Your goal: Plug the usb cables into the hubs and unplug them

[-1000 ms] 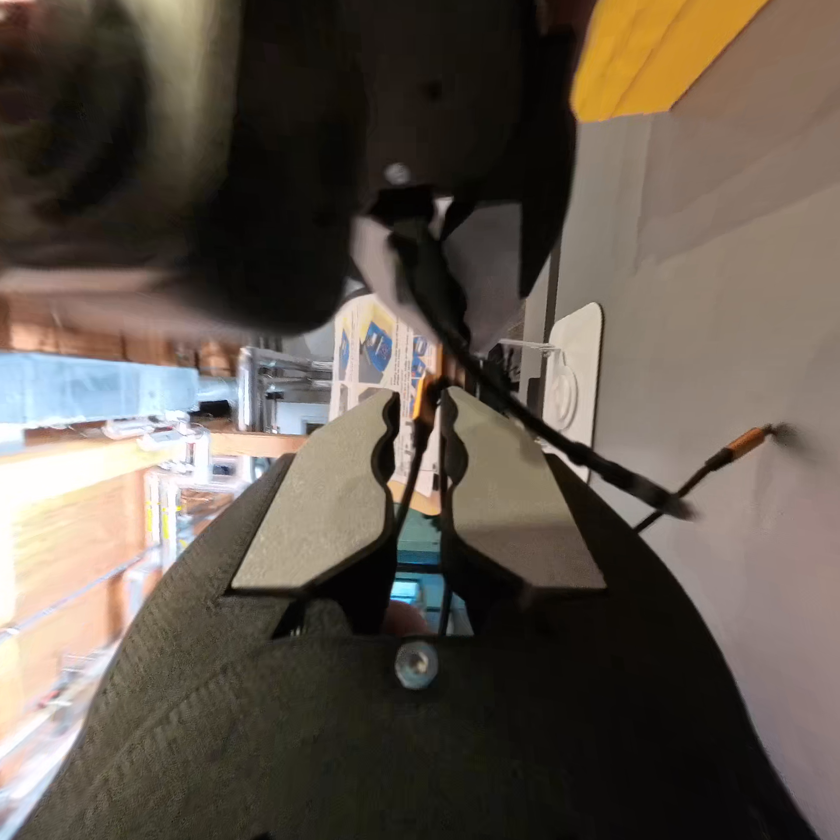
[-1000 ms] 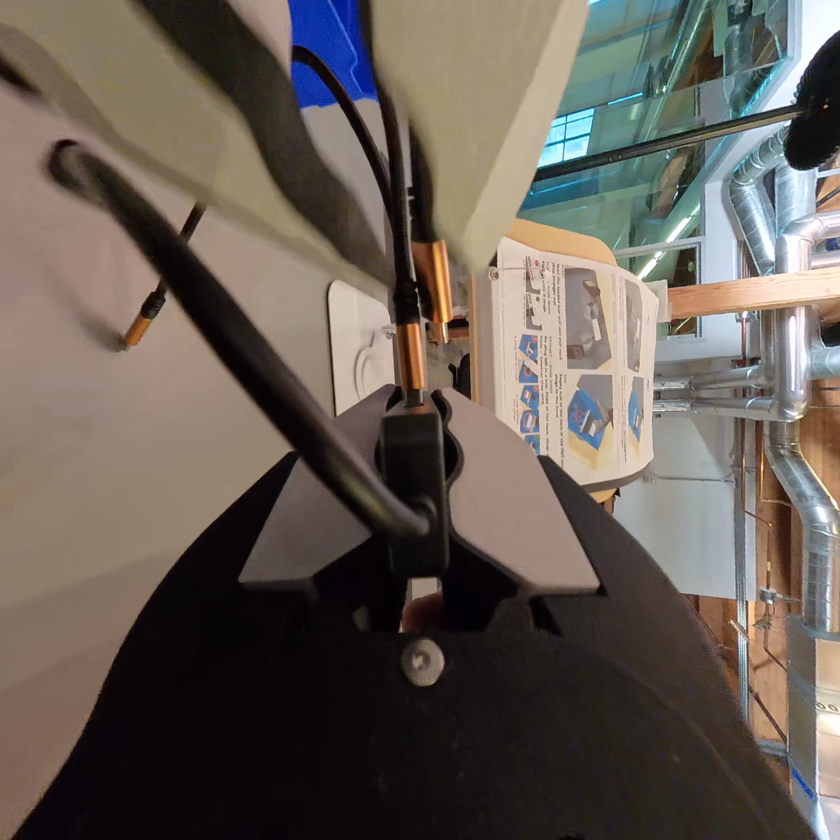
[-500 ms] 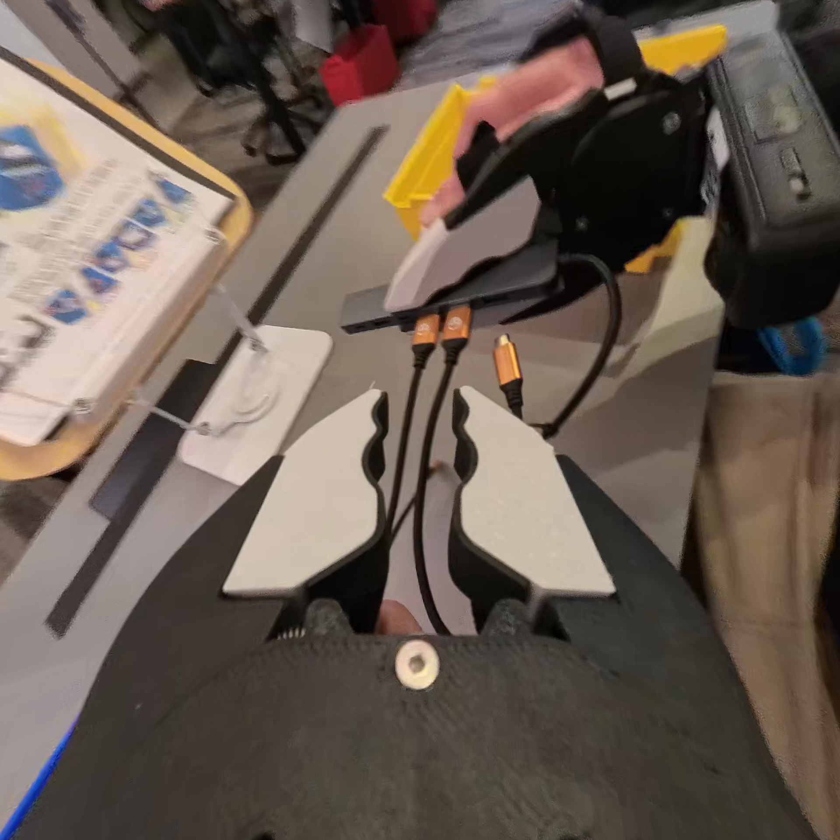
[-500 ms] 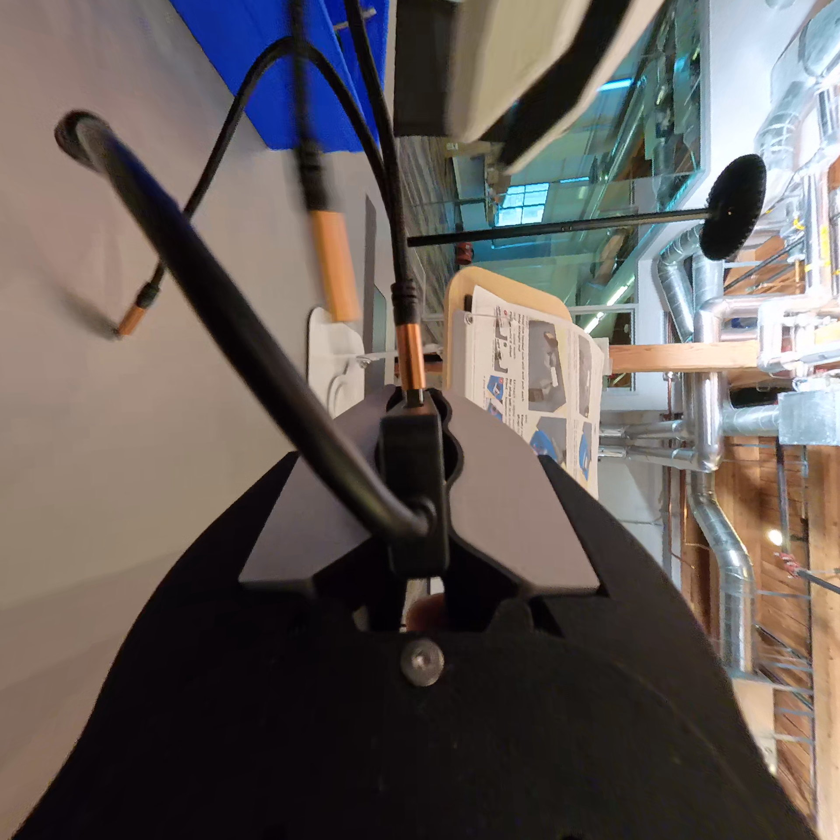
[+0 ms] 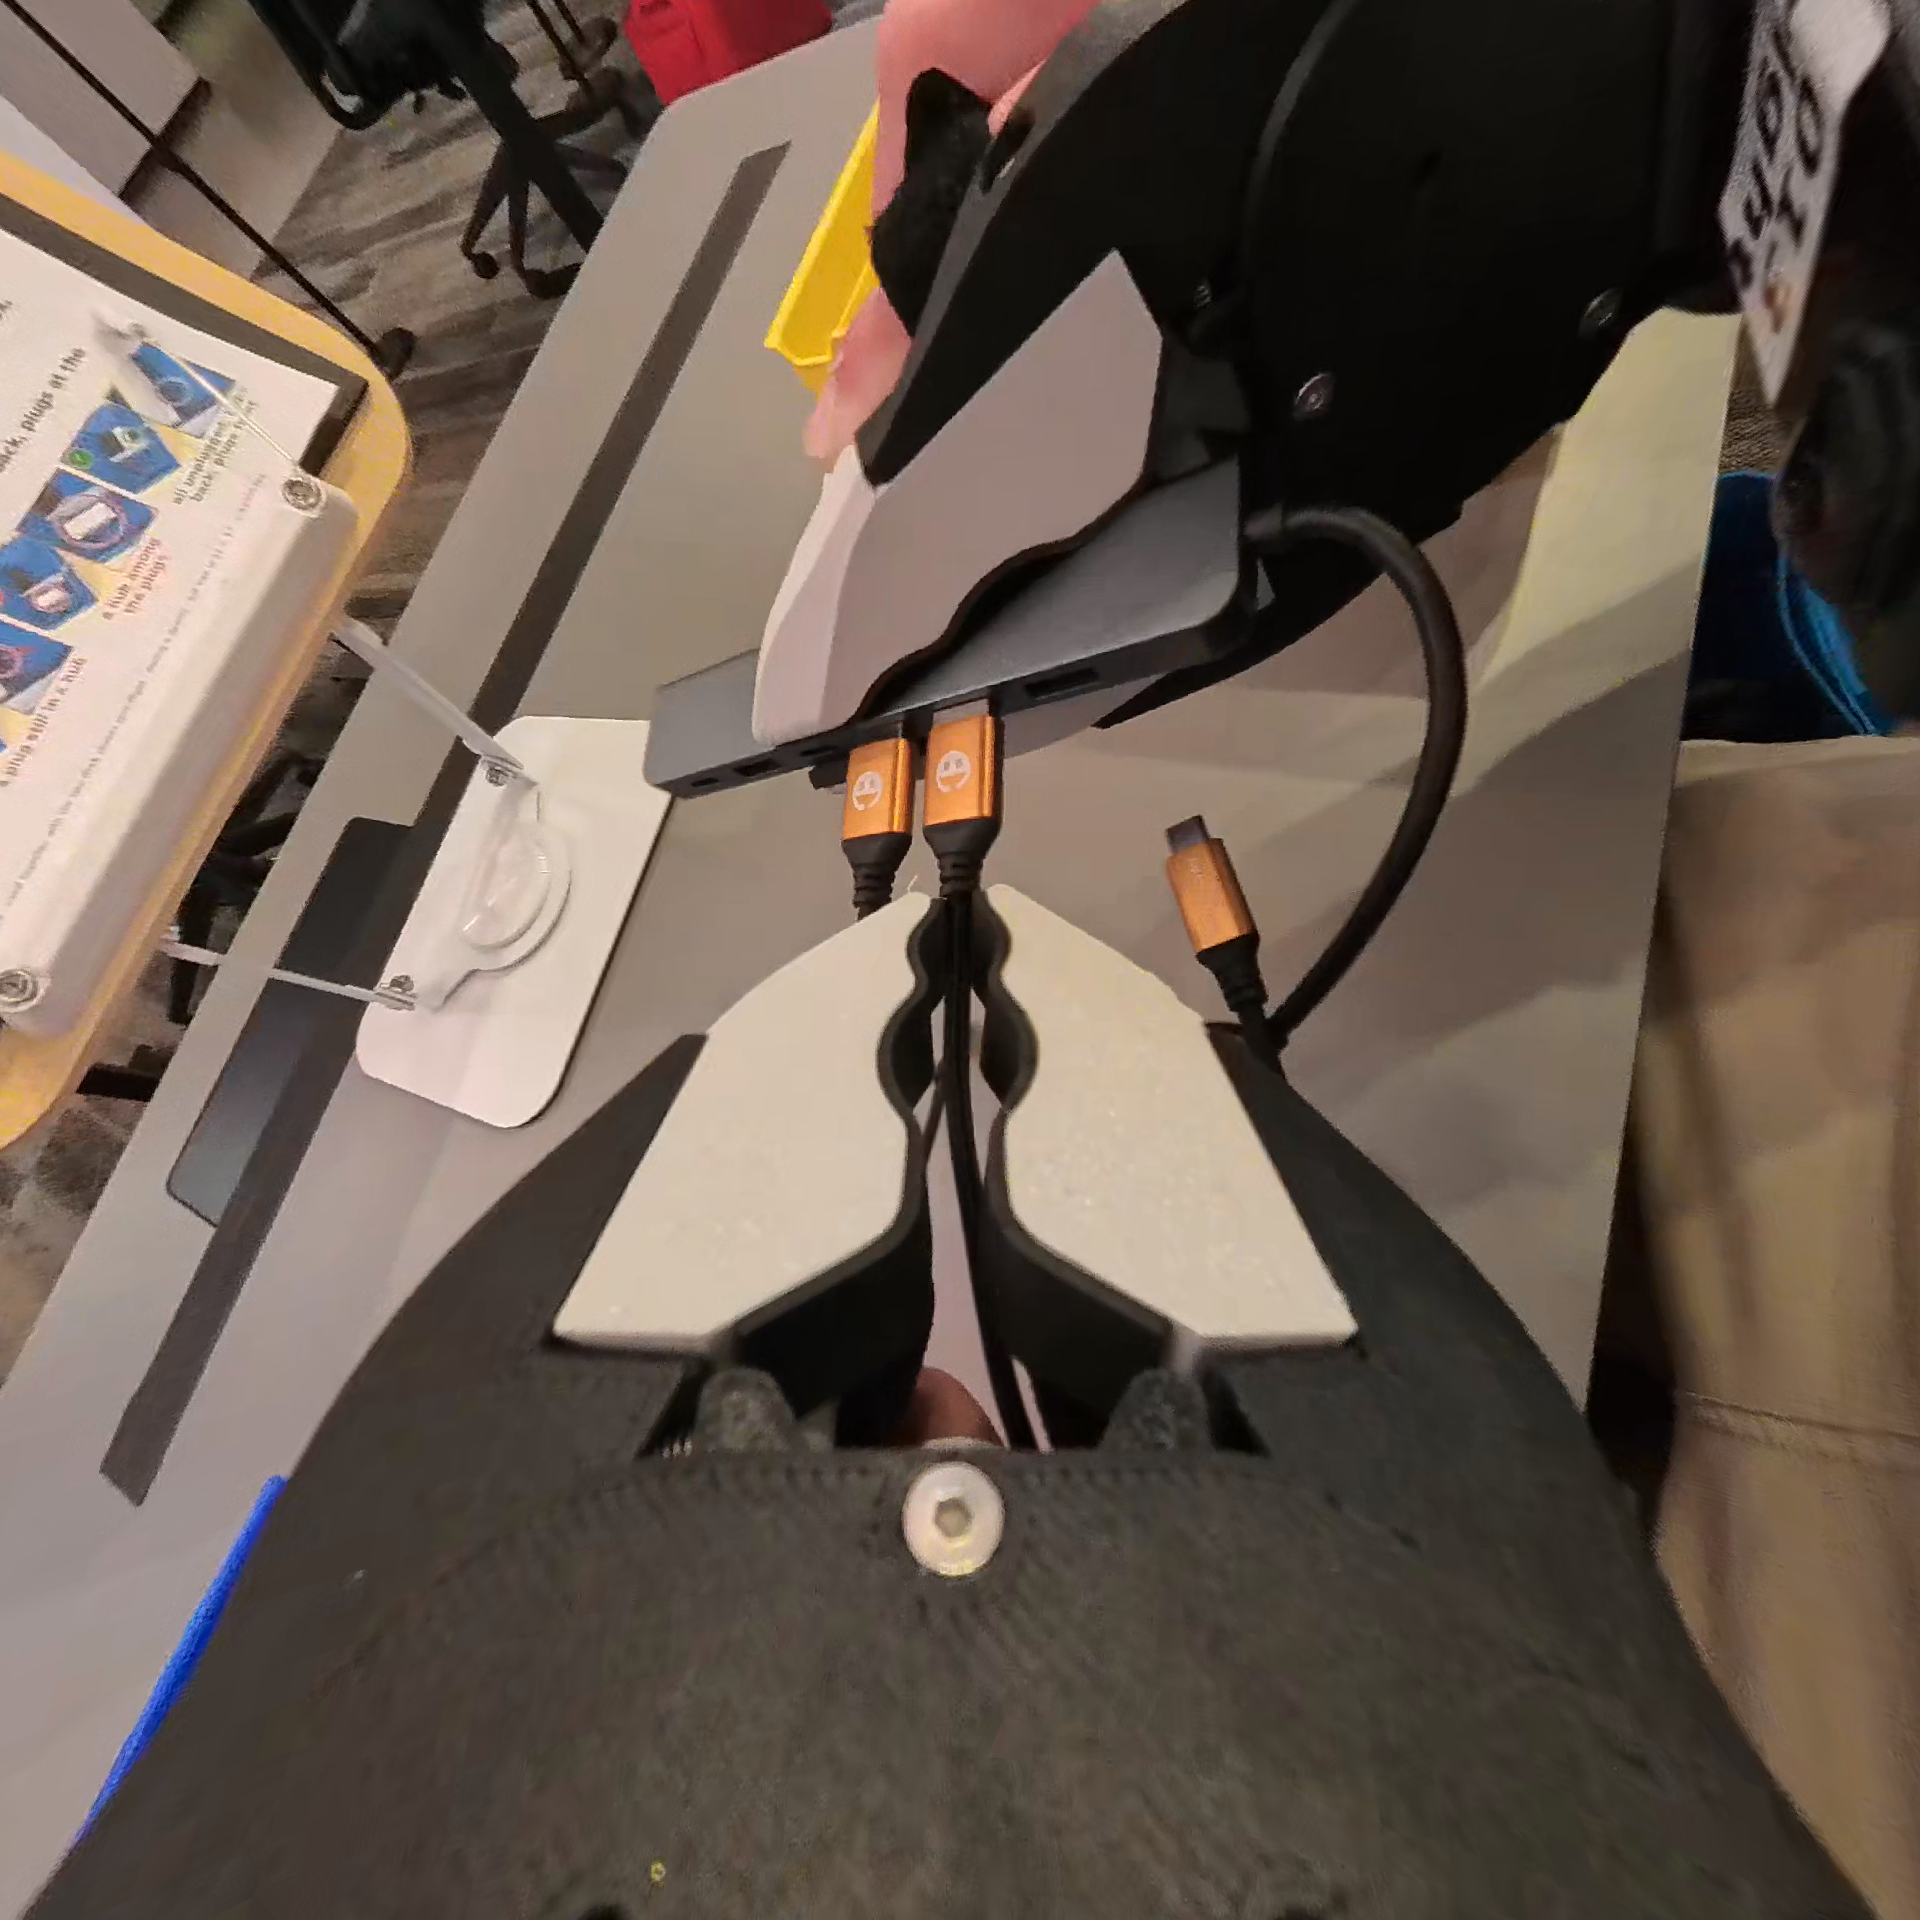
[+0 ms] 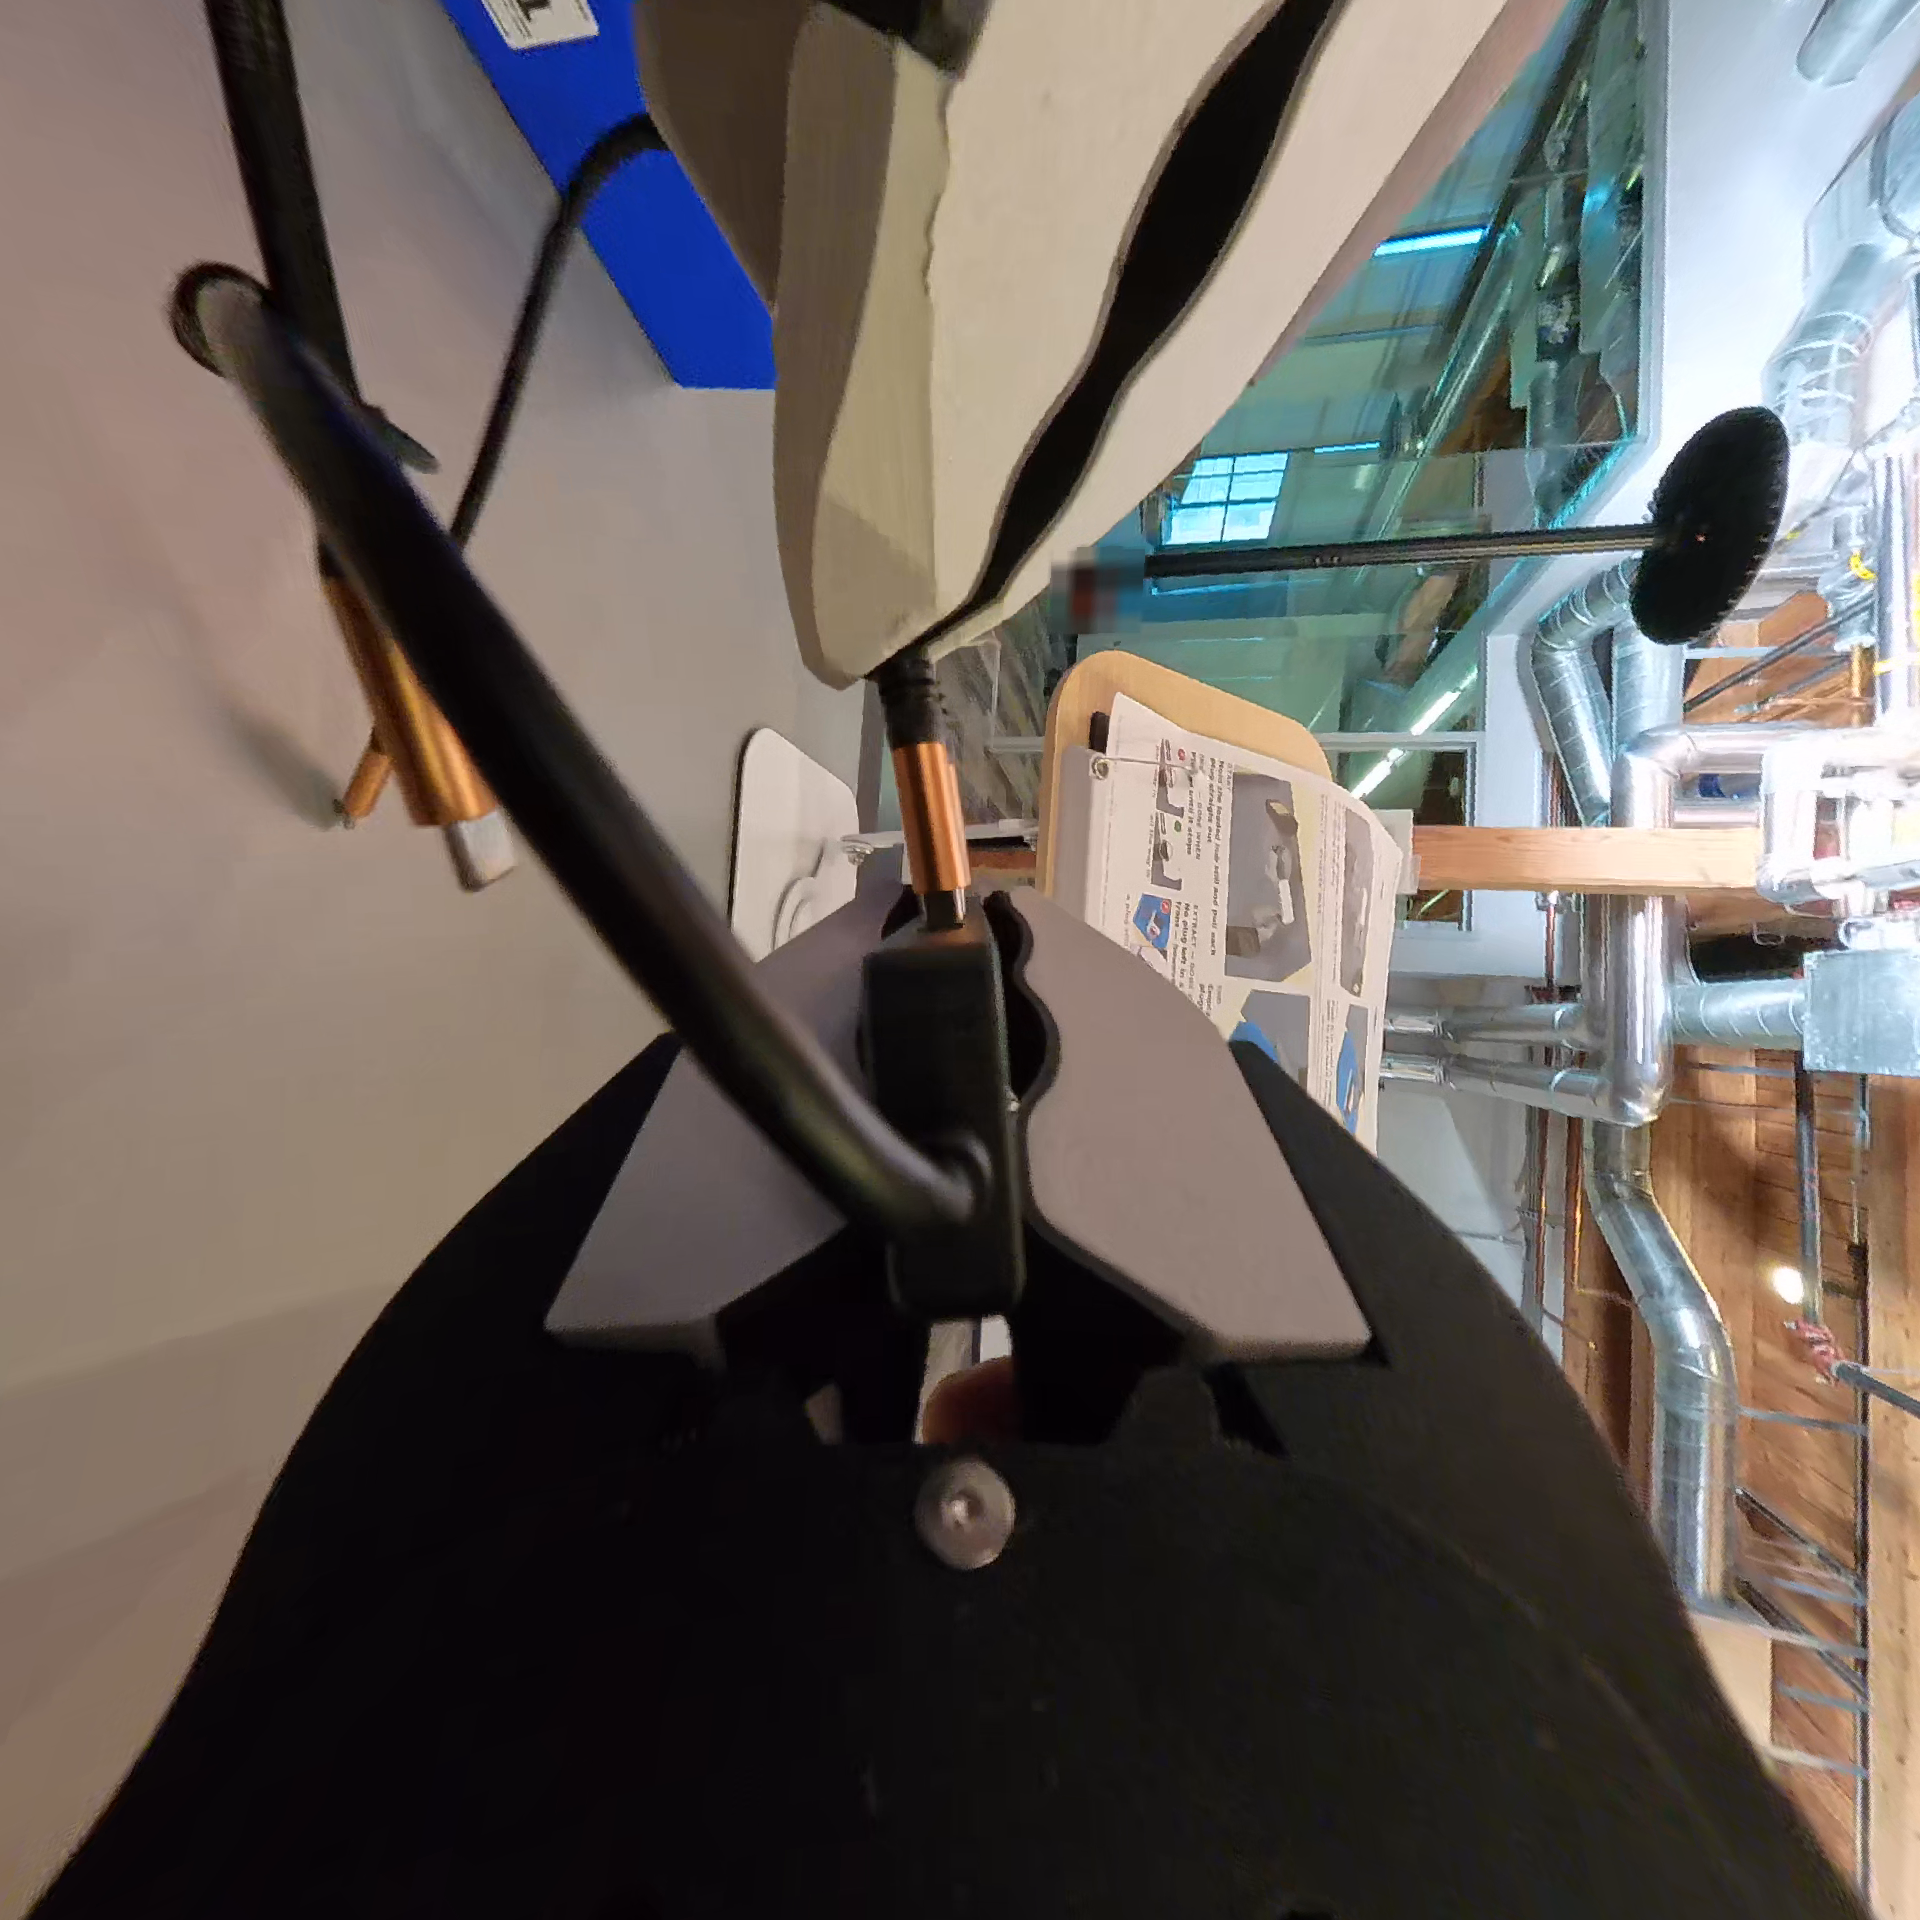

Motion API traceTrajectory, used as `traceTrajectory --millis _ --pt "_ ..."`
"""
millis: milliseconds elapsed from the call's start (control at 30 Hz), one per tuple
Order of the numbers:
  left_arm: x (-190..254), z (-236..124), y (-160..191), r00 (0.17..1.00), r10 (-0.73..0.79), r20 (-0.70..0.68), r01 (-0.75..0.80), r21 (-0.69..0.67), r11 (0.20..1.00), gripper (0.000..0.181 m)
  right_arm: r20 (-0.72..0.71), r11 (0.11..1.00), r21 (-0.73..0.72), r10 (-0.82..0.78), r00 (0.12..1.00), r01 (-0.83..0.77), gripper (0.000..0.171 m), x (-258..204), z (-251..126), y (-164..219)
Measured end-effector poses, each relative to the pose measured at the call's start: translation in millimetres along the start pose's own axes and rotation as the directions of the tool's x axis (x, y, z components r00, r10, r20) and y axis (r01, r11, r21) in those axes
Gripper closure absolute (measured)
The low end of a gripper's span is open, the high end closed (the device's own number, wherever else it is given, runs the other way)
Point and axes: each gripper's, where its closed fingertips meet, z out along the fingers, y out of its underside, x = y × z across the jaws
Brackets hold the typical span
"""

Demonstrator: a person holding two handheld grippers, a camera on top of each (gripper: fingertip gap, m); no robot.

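Observation:
My right gripper (image 6: 951,904) is shut on a dark grey hub (image 6: 930,1008) and holds it edge-on above the grey table (image 5: 1455,935). In the left wrist view the hub (image 5: 707,727) has two orange plugs (image 5: 878,790) (image 5: 961,774) side by side in its ports. Their black cables run back between the fingers of my left gripper (image 5: 954,904), which is closed on them just behind the plugs. A third orange plug (image 5: 1210,894) lies loose on the table to the right. The hub's thick black cable (image 5: 1439,727) loops down at the right.
A white stand base (image 5: 520,914) and an instruction sheet on a wooden board (image 5: 125,582) are at the left. A yellow bin (image 5: 831,281) is behind the hub. A blue bin (image 6: 644,208) sits near the table edge. A person's beige trousers (image 5: 1787,1143) are at the right. My right fingertips sit around 5 centimeters from my left ones.
The left wrist view has swung from sideways to looking down on the table. My left gripper has moved up to the plugs and its fingers have narrowed on the cables. The right gripper's hold is unchanged.

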Motion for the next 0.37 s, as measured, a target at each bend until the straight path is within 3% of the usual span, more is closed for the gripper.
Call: traceTrajectory --millis 233,367 --pt "-1.4 3.3 -1.3 0.996 -0.077 0.035 0.075 0.056 0.996 0.178 0.036 0.999 -0.031 0.028 0.999 -0.027 0.16 -2.1 -0.3 2.5" --pt "-8.0 -0.9 -2.7 0.997 -0.033 0.069 0.031 0.023 0.999 0.176 0.032 0.999 -0.04 0.036 0.999 -0.035 0.16 -1.8 0.5 3.9"
